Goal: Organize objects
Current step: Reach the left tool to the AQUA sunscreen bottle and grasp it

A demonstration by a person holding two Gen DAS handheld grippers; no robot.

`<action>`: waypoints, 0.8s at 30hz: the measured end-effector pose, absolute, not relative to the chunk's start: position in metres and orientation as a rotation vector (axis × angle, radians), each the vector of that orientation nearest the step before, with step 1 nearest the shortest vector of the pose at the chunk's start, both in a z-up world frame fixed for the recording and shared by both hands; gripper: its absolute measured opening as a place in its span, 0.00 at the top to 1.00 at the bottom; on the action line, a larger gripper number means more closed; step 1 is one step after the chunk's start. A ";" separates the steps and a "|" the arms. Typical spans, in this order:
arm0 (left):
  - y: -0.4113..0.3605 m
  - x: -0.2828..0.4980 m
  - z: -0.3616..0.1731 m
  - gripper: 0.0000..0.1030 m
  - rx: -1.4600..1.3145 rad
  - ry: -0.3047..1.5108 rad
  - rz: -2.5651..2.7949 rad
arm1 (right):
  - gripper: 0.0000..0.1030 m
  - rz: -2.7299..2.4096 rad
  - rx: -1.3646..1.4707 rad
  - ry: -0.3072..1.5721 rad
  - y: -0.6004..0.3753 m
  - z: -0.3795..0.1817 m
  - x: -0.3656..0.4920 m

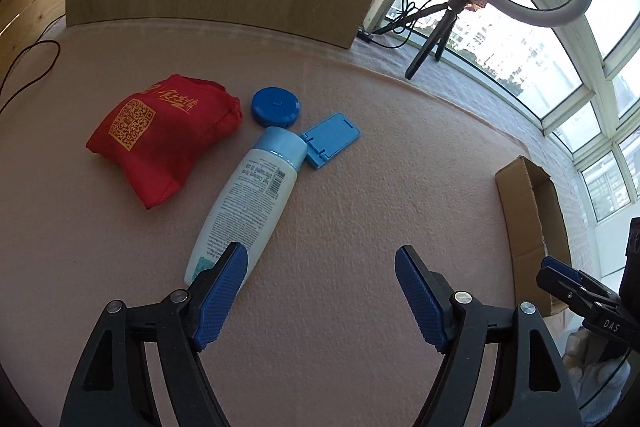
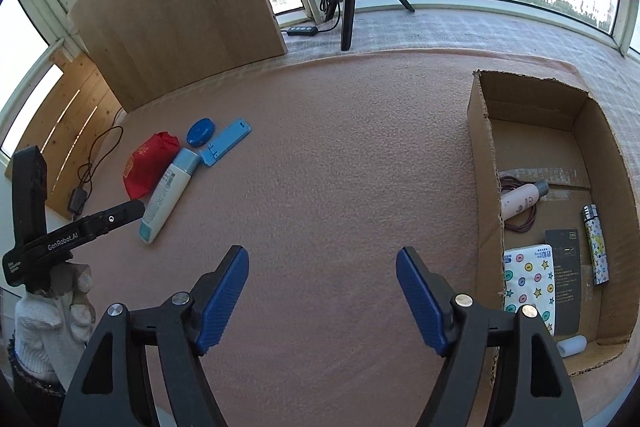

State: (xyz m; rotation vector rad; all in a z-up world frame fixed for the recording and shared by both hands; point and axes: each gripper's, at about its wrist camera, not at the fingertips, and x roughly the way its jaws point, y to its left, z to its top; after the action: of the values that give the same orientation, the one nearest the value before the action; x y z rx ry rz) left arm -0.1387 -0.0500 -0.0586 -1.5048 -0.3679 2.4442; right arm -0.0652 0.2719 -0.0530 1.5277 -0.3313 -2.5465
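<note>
The left gripper hovers over the pink mat with its jaws wide and nothing between them. The white bottle with a light blue cap lies flat on the mat, its bottom end just behind the tip of the left finger, outside the gap between the jaws. Its cap points to the far side, where it touches a light blue folding stand. A round blue case lies just beyond the cap, and a red cloth bag lies just left of the bottle.

The right gripper is also spread wide and empty, over bare mat, well apart from the bottle group at its far left. The cardboard box stands open to its right. Inside lie a pale bottle resting on a loop of brownish cord, a patterned lighter, a dark card and a white packet with coloured dots.

From the left wrist view only the box's near wall shows; its contents are hidden. The print on the bottle is too small to read. A gloved hand holds the left gripper at the frame edge.
</note>
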 end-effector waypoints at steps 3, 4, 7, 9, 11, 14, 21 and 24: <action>-0.070 -0.148 -0.064 0.23 -1.516 -0.380 2.451 | 0.30 -2.548 1.530 -0.349 0.263 -0.054 -0.066; -0.076 -0.153 -0.066 0.23 -1.520 -0.393 2.446 | 0.30 -2.547 1.531 -0.358 0.260 -0.054 -0.066; -0.089 -0.167 -0.072 0.24 -1.539 -0.401 2.424 | 0.29 -2.553 1.537 -0.373 0.253 -0.054 -0.067; -0.092 -0.174 -0.075 0.24 -1.542 -0.373 2.420 | 0.29 -2.551 1.540 -0.385 0.249 -0.055 -0.067; -0.094 -0.182 -0.079 0.25 -1.543 -0.372 2.405 | 0.29 -2.547 1.546 -0.394 0.245 -0.056 -0.066; -0.094 -0.194 -0.084 0.30 -1.543 -0.371 2.390 | 0.30 -2.541 1.558 -0.386 0.239 -0.058 -0.066; -0.082 -0.222 -0.096 0.39 -1.562 -0.365 2.323 | 0.29 -2.553 1.572 -0.375 0.235 -0.058 -0.063; -0.078 -0.232 -0.103 0.43 -1.577 -0.383 2.291 | 0.29 -2.556 1.583 -0.380 0.238 -0.059 -0.062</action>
State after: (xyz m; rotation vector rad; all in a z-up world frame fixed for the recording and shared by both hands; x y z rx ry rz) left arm -0.2321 -0.0779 -0.1029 -1.5774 -0.3829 2.2912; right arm -0.0623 0.2381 -0.0593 1.5828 -0.3800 -2.5563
